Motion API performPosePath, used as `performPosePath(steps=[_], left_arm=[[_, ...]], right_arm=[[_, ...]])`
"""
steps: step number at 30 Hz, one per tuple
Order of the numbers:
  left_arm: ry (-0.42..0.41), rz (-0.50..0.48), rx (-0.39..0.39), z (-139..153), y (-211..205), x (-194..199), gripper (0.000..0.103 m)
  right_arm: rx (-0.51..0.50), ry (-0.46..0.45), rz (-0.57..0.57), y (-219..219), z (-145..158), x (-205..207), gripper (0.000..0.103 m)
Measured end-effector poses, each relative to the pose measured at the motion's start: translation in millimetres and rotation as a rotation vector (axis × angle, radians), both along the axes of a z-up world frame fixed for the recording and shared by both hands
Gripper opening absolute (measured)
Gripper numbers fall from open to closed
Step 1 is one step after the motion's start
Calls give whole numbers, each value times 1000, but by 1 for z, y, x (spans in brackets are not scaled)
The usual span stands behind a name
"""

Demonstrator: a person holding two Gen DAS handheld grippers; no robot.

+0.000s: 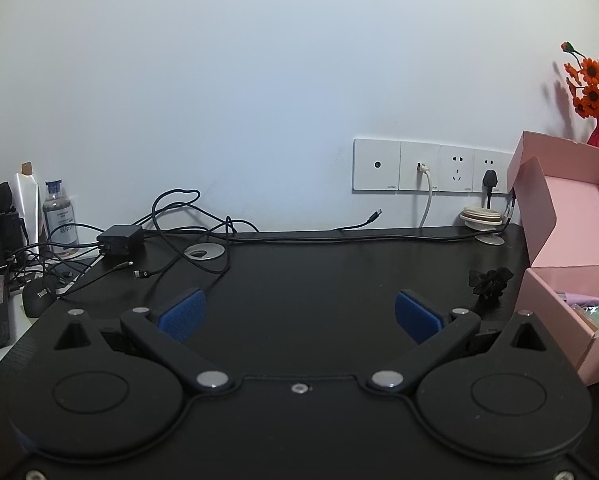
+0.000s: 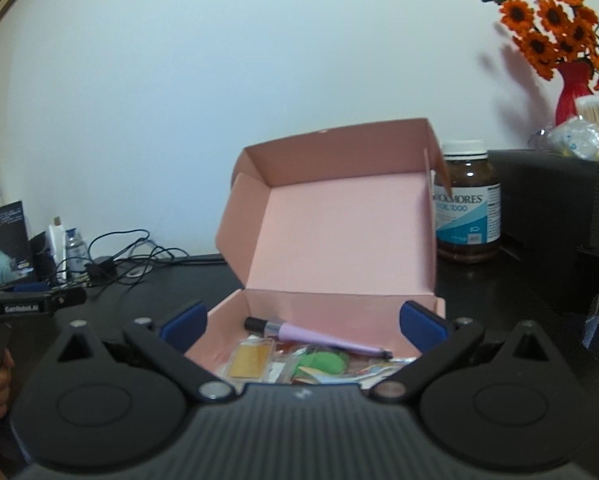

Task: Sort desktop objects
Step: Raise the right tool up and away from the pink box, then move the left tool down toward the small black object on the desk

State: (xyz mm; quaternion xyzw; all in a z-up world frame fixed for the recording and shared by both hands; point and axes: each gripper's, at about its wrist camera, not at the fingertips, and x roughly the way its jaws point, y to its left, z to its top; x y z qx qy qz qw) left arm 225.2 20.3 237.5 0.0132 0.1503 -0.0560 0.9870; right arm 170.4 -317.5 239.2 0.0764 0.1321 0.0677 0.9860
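Both grippers, left (image 1: 299,312) and right (image 2: 303,322), hover with jaws spread over the black desk (image 1: 307,276) and open pink cardboard box (image 2: 339,224).

A black counter (image 1: 299,272) fills the lower frame. Tangled cables (image 1: 171,232) lie at its left. An open pink box (image 1: 559,292) and a black clip (image 1: 489,280) sit at the right.

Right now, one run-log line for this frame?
left gripper open, empty over black desk | right gripper open, empty over open pink cardboard box | lilac pen inside | black claw clip on desk
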Motion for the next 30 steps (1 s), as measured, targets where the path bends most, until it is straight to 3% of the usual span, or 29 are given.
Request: performPosePath(steps=[14,19,24,30], left_arm=[[-1,64,83,2,-14,3,103],[2,41,34,10,-16,5,103],[76,-27,-14,14,-18,18,103],[78,-22,-79,9,-18,22,103]], right_arm=[[44,-7,16,-8,-1,-2,102],[52,-6,15,-8,-2,-1,102],[81,-3,12,-13,-3,0,102],[120,2,15,-19,-4,0,102]])
